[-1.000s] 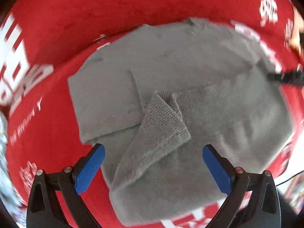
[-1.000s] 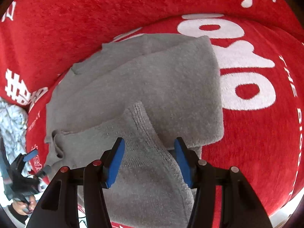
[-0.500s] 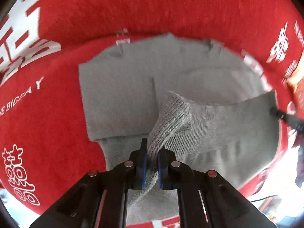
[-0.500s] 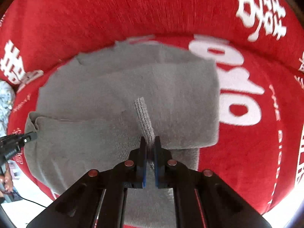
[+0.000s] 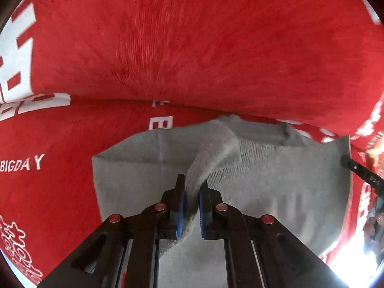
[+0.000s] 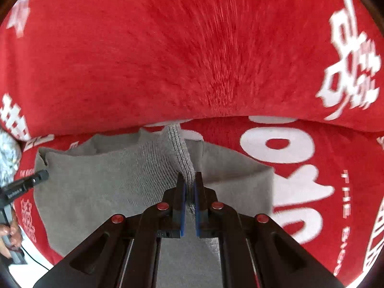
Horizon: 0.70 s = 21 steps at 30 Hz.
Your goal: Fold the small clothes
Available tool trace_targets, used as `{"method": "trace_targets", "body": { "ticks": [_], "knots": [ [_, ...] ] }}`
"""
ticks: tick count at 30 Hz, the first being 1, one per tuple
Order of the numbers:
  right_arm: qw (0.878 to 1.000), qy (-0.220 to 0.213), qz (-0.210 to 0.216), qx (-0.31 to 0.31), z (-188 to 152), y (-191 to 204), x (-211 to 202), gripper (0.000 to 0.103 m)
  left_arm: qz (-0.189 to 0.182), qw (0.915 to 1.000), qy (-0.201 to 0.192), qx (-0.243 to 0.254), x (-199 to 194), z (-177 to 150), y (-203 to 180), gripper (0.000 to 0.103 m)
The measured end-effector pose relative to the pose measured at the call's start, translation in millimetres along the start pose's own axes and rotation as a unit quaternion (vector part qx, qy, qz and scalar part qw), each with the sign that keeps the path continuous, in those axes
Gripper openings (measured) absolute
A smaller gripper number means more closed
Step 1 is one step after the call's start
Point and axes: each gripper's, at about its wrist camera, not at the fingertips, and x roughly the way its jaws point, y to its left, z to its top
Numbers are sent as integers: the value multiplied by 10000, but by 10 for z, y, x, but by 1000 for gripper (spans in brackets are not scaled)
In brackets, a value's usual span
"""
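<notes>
Both tools, left (image 5: 191, 200) and right (image 6: 189, 198), point steeply down, clamped on grey garment (image 5: 276, 187).

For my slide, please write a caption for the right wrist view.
Right gripper shut on the ribbed hem of a grey knit garment lying on a red printed cloth.

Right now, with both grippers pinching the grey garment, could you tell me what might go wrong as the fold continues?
1. The left gripper and the right gripper each hold only a narrow ridge of the grey garment; it could slip out mid-fold.
2. The lower layers lie loose on the red cloth, so pulling may drag them out of line.
</notes>
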Motion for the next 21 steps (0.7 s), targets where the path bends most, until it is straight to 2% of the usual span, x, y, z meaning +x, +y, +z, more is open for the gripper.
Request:
{"method": "trace_targets", "body": {
  "ticks": [6, 8, 9, 10, 13, 15, 16, 17, 19, 21],
  "knots": [
    [9989, 224, -117, 398, -35, -125, 530, 7, 420, 9986, 46, -306, 373, 85, 209, 10],
    [9988, 117, -259, 406, -67, -129, 532, 8, 584, 9976, -16, -381, 376, 108, 294, 24],
    [9984, 68, -366, 415, -68, -137, 515, 12, 756, 9963, -80, -393, 355, 115, 320, 40],
    [9978, 52, -495, 432, -66, -152, 500, 17, 901, 9950, -139, -413, 330, 121, 355, 49],
    [9910, 68, -1177, 634, -63, -295, 394, 21, 1347, 9891, -187, -567, 224, 139, 511, 49],
    [9907, 66, -993, 926, -93, -414, 279, 21, 1209, 9901, -116, -699, 114, 117, 618, 49],
    [9912, 75, -701, 1116, -147, -476, 163, 22, 1063, 9920, -98, -674, 51, 89, 632, 49],
    [9918, 82, -462, 1186, -207, -501, 74, 26, 866, 9948, -40, -539, -35, 29, 611, 49],
    [9927, 159, -92, 1192, -371, -517, -77, 45, 630, 9974, 82, -348, -120, -88, 574, 49],
    [9929, 272, 66, 1157, -638, -512, -246, 50, 421, 9982, 323, -282, -189, -329, 544, 49]
  ]
}}
